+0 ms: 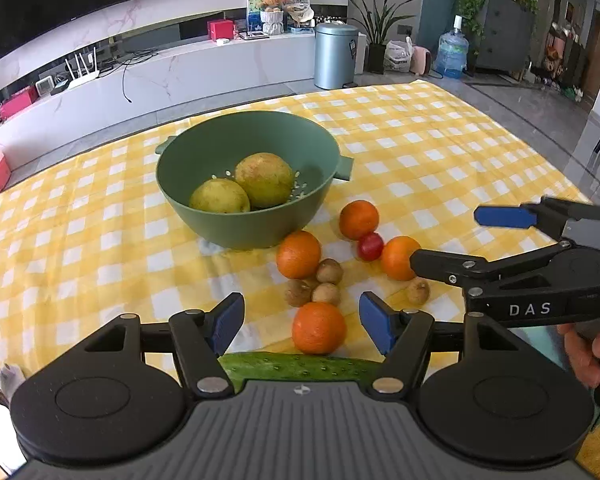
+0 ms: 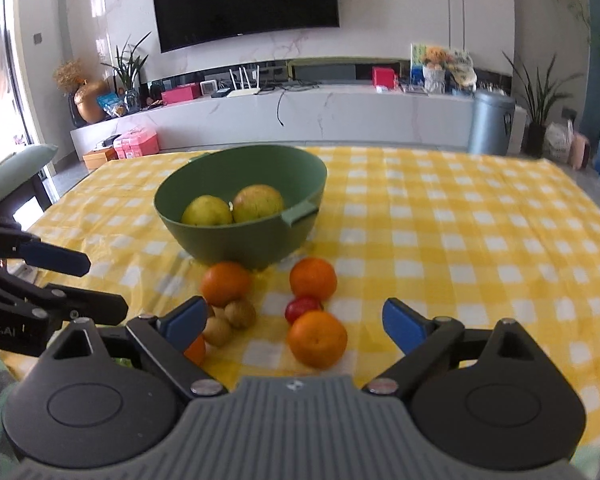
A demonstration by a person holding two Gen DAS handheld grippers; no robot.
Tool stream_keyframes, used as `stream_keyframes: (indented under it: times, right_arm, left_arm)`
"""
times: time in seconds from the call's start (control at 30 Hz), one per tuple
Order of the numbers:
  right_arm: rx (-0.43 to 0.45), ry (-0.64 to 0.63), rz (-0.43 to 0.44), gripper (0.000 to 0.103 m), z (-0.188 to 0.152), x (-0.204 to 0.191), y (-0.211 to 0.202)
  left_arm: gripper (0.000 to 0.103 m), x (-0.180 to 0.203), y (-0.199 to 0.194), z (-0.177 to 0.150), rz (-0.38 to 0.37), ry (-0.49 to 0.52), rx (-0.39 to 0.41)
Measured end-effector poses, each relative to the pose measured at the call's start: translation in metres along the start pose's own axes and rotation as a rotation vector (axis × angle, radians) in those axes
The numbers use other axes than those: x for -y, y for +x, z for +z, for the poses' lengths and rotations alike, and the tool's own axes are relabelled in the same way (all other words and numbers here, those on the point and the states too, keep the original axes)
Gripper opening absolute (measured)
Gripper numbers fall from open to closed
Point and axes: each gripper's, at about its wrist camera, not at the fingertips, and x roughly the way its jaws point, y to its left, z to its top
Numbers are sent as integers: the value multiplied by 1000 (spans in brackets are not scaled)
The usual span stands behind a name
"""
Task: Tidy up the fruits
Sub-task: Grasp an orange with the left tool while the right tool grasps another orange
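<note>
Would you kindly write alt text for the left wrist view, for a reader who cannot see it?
An open left gripper points at an orange on a yellow checked tablecloth, with three more oranges, a small red fruit and small brown fruits nearby. Behind them a green bowl holds two yellow-green fruits; the open right gripper enters from the right.

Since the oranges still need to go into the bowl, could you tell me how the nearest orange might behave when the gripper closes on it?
The nearest orange is round and sits loose on the cloth, so a nudge would probably roll it. Its dimpled peel looks grippy rather than slippery. The small red fruit touches it behind and may get knocked.
</note>
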Motion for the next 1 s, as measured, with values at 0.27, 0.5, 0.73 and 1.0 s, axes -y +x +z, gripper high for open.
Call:
stream_keyframes:
  times: [0.27,0.5,0.73,1.0]
  right_arm:
    - [-32,61,32,75,-11,10,2]
    - [-55,42,63,58,-12,8,9]
    - [-108,87,51,53,-11,14,26]
    - [-150,132,51,53,-9,20,41]
  left_arm:
    - [73,17,10,-7,6,9,22]
    - [61,16,30,-12,2,-9,-26]
    - [55,16,48,-16,-2,-5,-70]
    - [53,14,64,-19,10,-5,-123]
